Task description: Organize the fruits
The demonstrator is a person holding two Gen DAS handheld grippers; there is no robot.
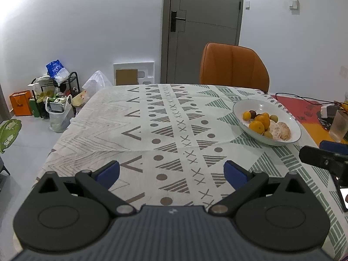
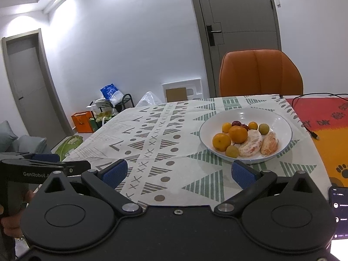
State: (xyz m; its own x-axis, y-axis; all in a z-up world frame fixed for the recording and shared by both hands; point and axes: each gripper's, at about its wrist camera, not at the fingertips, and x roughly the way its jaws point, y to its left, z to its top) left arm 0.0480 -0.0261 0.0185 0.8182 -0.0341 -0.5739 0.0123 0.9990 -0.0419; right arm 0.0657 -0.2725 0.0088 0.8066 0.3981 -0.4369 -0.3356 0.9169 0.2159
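A white bowl [image 2: 280, 119] stands on the patterned tablecloth and holds several fruits: oranges [image 2: 238, 134], small green fruits [image 2: 263, 128], dark red fruits [image 2: 236, 123] and two peeled citrus pieces [image 2: 250, 144]. The bowl also shows at the right in the left wrist view [image 1: 250, 106]. My right gripper [image 2: 179, 173] is open and empty, just in front of the bowl. My left gripper [image 1: 171, 170] is open and empty over the bare cloth, left of the bowl. Each gripper shows at the edge of the other's view.
An orange chair [image 2: 261, 74] stands at the table's far side before a grey door. A red-orange mat [image 2: 322, 117] with a black cable lies right of the bowl. A phone [image 2: 339, 211] lies at the near right. A glass [image 1: 339, 126] stands right. Bags clutter the floor [image 1: 54, 102].
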